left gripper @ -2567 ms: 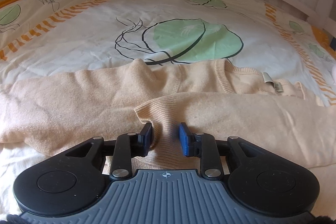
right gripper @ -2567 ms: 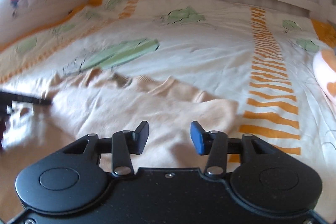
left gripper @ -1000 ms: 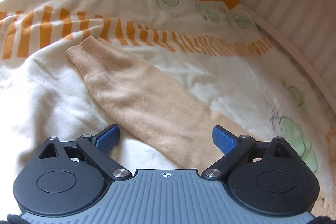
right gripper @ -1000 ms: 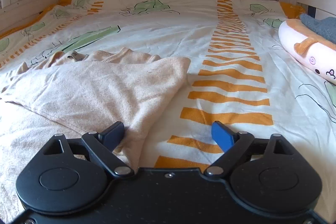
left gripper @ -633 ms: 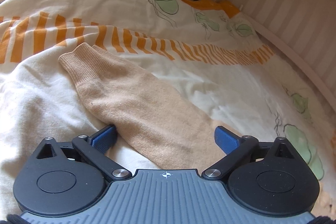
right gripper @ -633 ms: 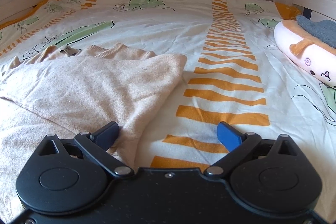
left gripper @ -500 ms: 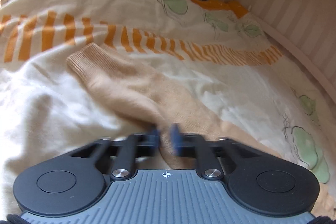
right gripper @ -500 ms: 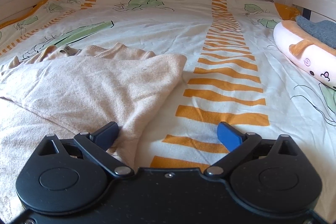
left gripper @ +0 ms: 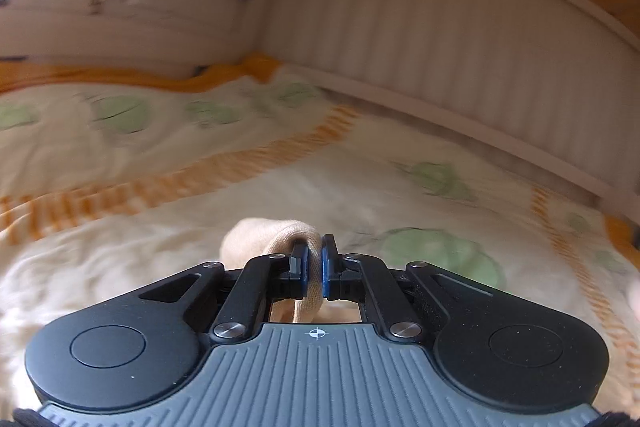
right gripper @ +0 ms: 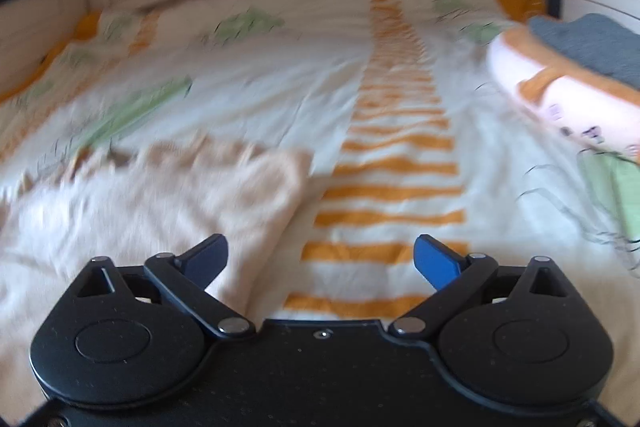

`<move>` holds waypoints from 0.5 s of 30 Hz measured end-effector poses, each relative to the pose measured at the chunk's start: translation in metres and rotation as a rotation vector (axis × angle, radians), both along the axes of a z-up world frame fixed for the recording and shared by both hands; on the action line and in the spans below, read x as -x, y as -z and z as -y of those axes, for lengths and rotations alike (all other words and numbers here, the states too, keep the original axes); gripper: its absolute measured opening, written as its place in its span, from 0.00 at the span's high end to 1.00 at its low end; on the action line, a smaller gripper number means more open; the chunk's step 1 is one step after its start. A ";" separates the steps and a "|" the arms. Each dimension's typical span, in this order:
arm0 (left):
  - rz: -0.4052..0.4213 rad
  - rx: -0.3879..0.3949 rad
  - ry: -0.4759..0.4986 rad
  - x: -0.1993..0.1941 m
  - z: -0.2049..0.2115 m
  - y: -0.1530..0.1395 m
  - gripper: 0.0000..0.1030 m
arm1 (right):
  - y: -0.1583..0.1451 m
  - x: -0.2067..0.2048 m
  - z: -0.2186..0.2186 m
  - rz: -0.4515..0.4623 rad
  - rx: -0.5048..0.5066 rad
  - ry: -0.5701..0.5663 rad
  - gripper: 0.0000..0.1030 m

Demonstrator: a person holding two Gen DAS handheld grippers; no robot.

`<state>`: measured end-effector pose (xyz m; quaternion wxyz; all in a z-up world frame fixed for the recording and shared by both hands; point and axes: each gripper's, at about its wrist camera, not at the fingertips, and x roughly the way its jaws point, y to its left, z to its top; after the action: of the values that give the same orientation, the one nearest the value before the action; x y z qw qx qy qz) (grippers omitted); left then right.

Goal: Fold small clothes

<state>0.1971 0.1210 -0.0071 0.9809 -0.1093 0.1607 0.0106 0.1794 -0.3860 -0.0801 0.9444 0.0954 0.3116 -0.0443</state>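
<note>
A beige knit sweater (right gripper: 168, 195) lies on the bed, its right side folded over, in the right wrist view. My left gripper (left gripper: 314, 257) is shut on the sweater's sleeve (left gripper: 260, 239), which bunches up over the left fingertip and hangs down between the jaws, lifted off the bed. My right gripper (right gripper: 320, 259) is wide open and empty, low over the bed at the sweater's right edge. Its left finger (right gripper: 206, 255) is over the knit. Both views are motion-blurred.
The bed cover (right gripper: 392, 163) is white with orange stripes and green leaves. A white slatted headboard (left gripper: 460, 67) curves behind. A pink and orange plush cushion (right gripper: 560, 95) with a grey cloth (right gripper: 592, 43) on it lies at the right.
My left gripper closed on the sleeve half a second ago and has since lifted it and swung up toward the headboard. My right gripper stays open and has shifted slightly.
</note>
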 end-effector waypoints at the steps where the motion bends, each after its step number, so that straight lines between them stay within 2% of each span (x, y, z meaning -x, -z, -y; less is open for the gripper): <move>1: 0.004 -0.017 0.040 -0.001 0.017 -0.002 0.95 | -0.009 0.003 0.004 0.024 -0.027 0.027 0.04; 5: -0.030 -0.062 0.236 -0.010 0.089 0.012 0.92 | -0.039 0.011 0.008 0.061 -0.092 0.051 0.04; 7: -0.108 -0.060 0.349 -0.018 0.115 0.031 0.88 | -0.048 0.012 -0.001 0.050 -0.083 0.023 0.04; 9: -0.194 -0.066 0.414 -0.022 0.130 0.055 0.67 | -0.053 0.013 -0.011 0.037 -0.079 -0.006 0.04; 10: -0.217 -0.062 0.430 -0.021 0.133 0.065 0.64 | -0.055 0.013 -0.017 0.032 -0.083 -0.023 0.04; 14: -0.316 -0.038 0.489 -0.010 0.137 0.094 0.27 | -0.057 0.012 -0.043 0.020 -0.097 -0.090 0.04; 15: -0.333 -0.034 0.497 -0.006 0.135 0.098 0.25 | -0.057 0.011 -0.049 0.019 -0.102 -0.105 0.04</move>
<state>0.2035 -0.0144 -0.1050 0.9153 -0.0468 0.3410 -0.2091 0.1681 -0.3365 -0.0228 0.9422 0.1276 0.3092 0.0220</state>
